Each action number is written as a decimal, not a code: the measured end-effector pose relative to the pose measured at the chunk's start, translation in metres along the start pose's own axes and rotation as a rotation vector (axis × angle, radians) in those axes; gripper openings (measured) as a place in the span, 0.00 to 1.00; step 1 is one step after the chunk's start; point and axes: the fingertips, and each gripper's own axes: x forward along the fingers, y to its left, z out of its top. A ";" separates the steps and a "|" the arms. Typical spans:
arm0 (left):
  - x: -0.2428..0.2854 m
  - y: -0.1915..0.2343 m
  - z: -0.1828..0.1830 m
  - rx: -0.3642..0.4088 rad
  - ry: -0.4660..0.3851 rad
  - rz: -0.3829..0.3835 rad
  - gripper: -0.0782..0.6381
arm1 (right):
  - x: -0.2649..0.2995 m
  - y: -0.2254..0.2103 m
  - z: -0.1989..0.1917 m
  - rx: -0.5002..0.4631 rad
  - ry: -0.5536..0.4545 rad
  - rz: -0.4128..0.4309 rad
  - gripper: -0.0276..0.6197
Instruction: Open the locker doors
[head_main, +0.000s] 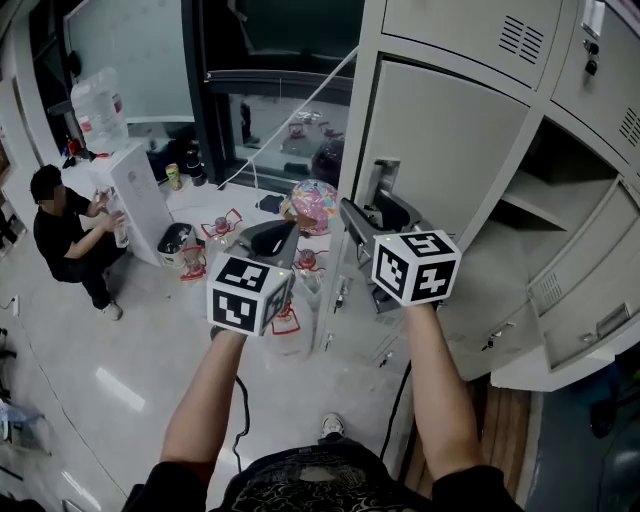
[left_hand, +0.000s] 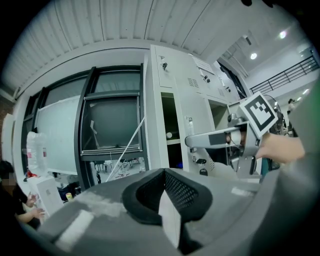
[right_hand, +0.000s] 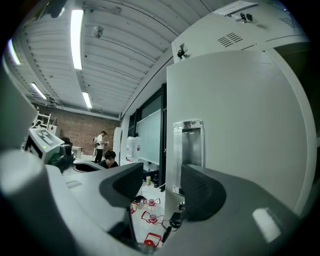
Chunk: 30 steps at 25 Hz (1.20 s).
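The right claw is hanging open at centre frame, aiming at the locker door just below its handle, probably to swing it wider. The left claw is sitting closed and empty, lower left.

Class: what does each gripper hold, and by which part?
Nothing: left gripper shut, empty; right gripper open at the edge of the locker door, not gripping it.
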 end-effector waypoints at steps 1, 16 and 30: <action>-0.002 -0.002 0.001 0.001 -0.002 -0.004 0.11 | -0.003 0.001 0.000 0.000 0.000 -0.005 0.39; -0.032 -0.038 0.001 0.009 -0.024 -0.097 0.11 | -0.060 0.016 -0.001 0.006 -0.012 -0.105 0.35; -0.045 -0.077 -0.007 0.004 -0.017 -0.208 0.11 | -0.112 0.015 -0.002 0.013 -0.025 -0.213 0.33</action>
